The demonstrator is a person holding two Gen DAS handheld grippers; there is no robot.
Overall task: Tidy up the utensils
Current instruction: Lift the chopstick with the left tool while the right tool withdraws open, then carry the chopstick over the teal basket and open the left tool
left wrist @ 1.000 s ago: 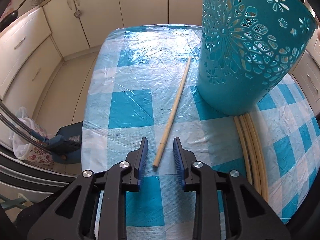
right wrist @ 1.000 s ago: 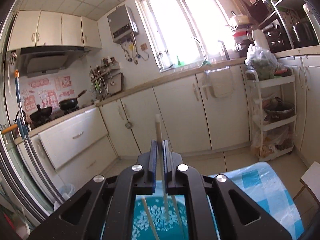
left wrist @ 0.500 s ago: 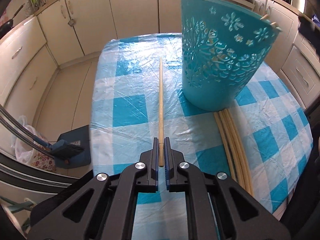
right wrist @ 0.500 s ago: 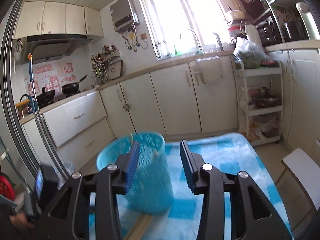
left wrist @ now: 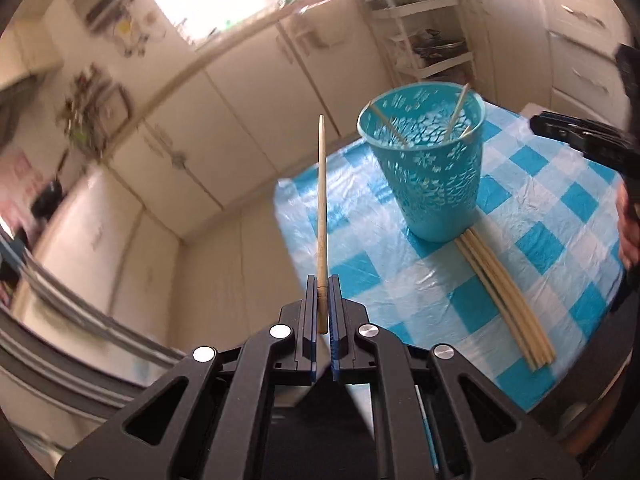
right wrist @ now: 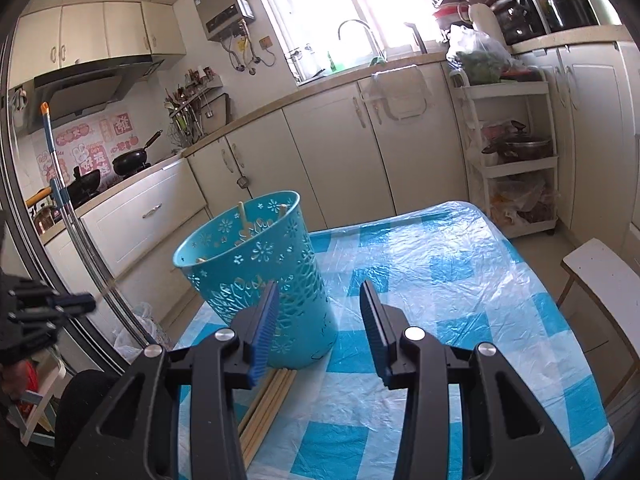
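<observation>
- Left wrist view: your left gripper (left wrist: 322,304) is clamped tight on the thick end of a chopstick (left wrist: 322,216), which stands nearly upright and clear of the tabletop (left wrist: 560,216).
- The basket (left wrist: 430,160) sits near the far left corner with a few sticks inside. Carry the tip over its rim, point it down, then release.
- The chopstick bundle (left wrist: 504,300) lies against the basket's base, running to the near edge.
- Right wrist view: your right gripper (right wrist: 318,328) stands partly open and empty, low before the basket (right wrist: 256,272). Keep it clear of the drop; the bundle (right wrist: 268,400) is next.
</observation>
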